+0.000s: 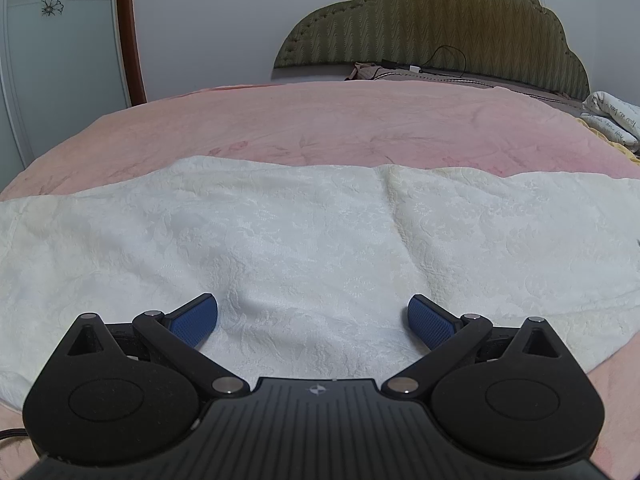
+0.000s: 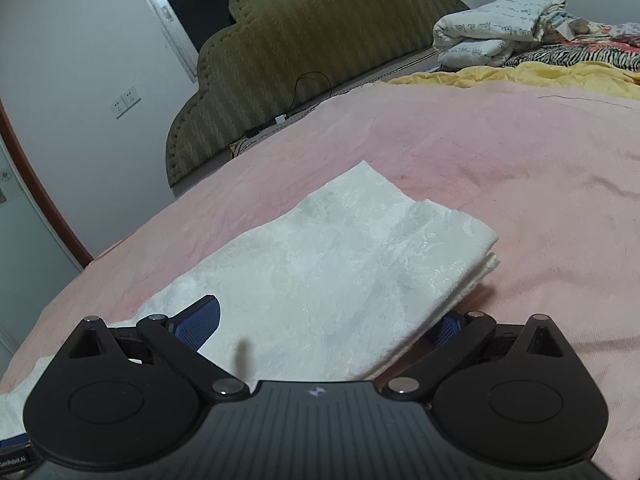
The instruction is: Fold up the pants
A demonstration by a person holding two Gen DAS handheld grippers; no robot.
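Observation:
The white textured pants (image 1: 320,232) lie flat across a pink bed cover, spread from left to right in the left wrist view. My left gripper (image 1: 313,320) is open, its blue pads (image 1: 196,320) wide apart just above the cloth near its front edge. In the right wrist view the pants (image 2: 332,264) lie folded in layers, the end of the fold at right. My right gripper (image 2: 324,326) is open with the near edge of the cloth between its fingers; the right pad (image 2: 448,328) is mostly hidden under the cloth edge.
The pink bed cover (image 1: 340,128) stretches to an olive padded headboard (image 1: 440,24) with a black cable. Folded bedding (image 2: 500,28), a yellow blanket (image 2: 520,74) and striped cloth lie at the far right. A door with a brown frame (image 1: 128,32) stands left.

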